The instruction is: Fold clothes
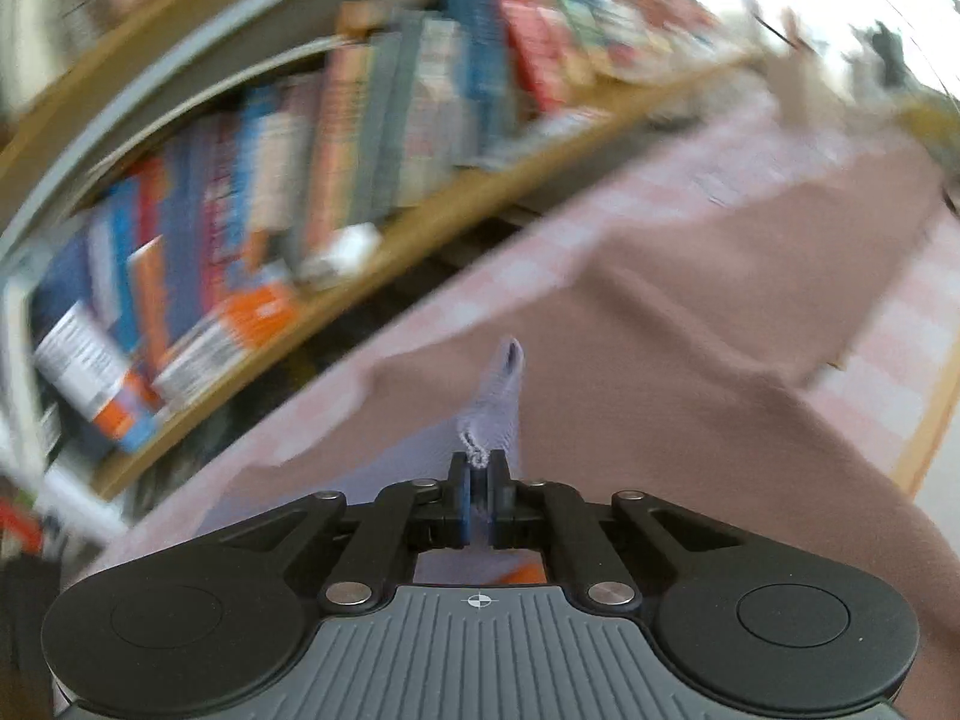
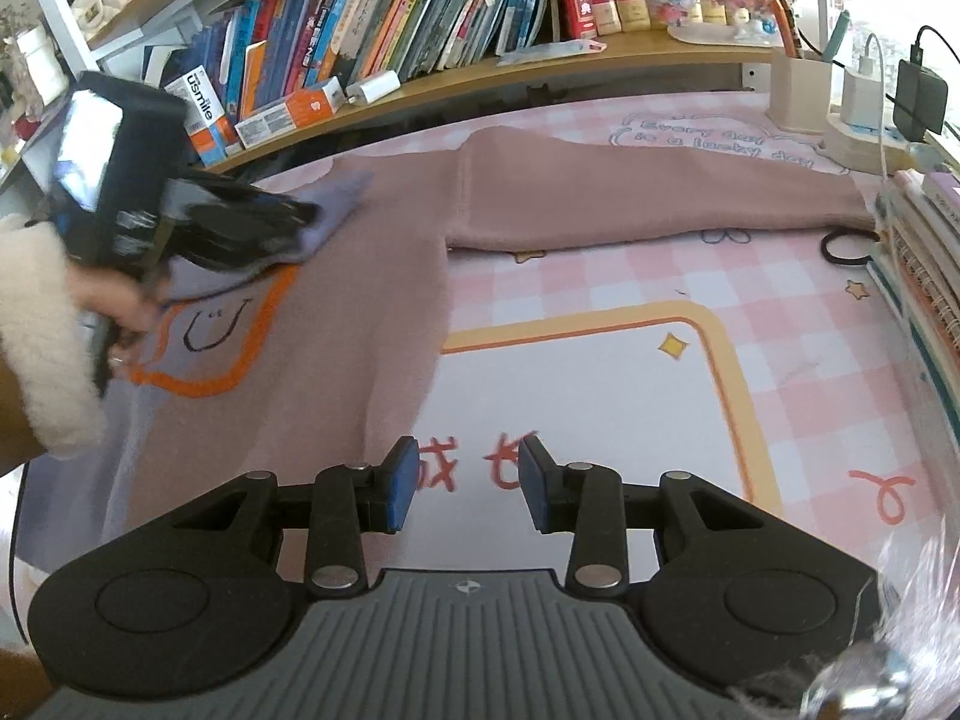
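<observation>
A mauve-pink sweater (image 2: 372, 276) lies on the pink checked desk mat (image 2: 630, 312), one sleeve (image 2: 648, 192) stretched to the right. A lilac part (image 2: 204, 324) with an orange outline and a face drawing shows at the left. My left gripper (image 1: 478, 468) is shut on a lilac ribbed edge of the sweater (image 1: 498, 402); it also shows in the right wrist view (image 2: 300, 216), lifting that edge. My right gripper (image 2: 468, 480) is open and empty, low over the mat just right of the sweater's body.
A wooden shelf of books (image 2: 420, 18) runs along the back. A stack of notebooks (image 2: 924, 276), a black hair tie (image 2: 846, 246), a white holder (image 2: 798, 90) and chargers (image 2: 888, 96) stand at the right. Small boxes (image 2: 282, 114) lie on the shelf.
</observation>
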`<state>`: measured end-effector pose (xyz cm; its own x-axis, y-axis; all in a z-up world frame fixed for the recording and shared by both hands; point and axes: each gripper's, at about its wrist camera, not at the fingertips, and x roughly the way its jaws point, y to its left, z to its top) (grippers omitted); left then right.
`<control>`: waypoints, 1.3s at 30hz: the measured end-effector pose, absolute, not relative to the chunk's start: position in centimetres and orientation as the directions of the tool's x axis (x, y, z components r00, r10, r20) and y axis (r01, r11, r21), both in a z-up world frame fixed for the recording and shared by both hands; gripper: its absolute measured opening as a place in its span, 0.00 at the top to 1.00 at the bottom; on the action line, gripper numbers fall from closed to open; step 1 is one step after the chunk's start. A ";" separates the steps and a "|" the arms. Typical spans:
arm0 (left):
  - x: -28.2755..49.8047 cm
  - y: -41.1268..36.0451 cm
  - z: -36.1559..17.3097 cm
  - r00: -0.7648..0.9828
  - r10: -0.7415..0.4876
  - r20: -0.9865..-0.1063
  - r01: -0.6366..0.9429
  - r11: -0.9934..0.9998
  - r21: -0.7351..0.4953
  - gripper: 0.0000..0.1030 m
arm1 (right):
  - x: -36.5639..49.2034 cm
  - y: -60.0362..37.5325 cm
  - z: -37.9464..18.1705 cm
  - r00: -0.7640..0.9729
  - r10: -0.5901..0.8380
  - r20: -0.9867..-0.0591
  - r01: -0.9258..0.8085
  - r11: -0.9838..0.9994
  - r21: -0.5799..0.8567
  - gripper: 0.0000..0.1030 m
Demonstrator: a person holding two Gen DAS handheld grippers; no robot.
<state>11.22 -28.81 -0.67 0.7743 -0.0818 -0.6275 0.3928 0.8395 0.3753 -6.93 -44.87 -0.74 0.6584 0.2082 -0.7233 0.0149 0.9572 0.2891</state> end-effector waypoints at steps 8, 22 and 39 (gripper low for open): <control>10.8 -9.6 6.8 0.823 0.091 -0.561 0.045 0.974 0.224 0.96 | -5.6 -39.9 0.2 0.674 0.193 -0.713 0.009 0.963 0.268 0.67; 10.2 9.4 8.7 0.798 0.301 -0.523 -0.192 0.948 0.253 0.96 | -6.0 -30.6 0.9 0.679 0.096 -0.728 0.071 0.978 0.195 0.63; 5.2 13.5 7.0 0.755 0.330 -0.566 -0.280 0.944 0.176 0.55 | -9.3 -26.1 1.9 0.680 -0.019 -0.733 0.169 0.977 0.132 0.55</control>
<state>5.17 13.46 7.00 0.7553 0.3302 -0.5661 -0.2804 0.9436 0.1762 -9.27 -26.05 1.89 0.6803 -0.0185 -0.7327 0.1690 0.9767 0.1323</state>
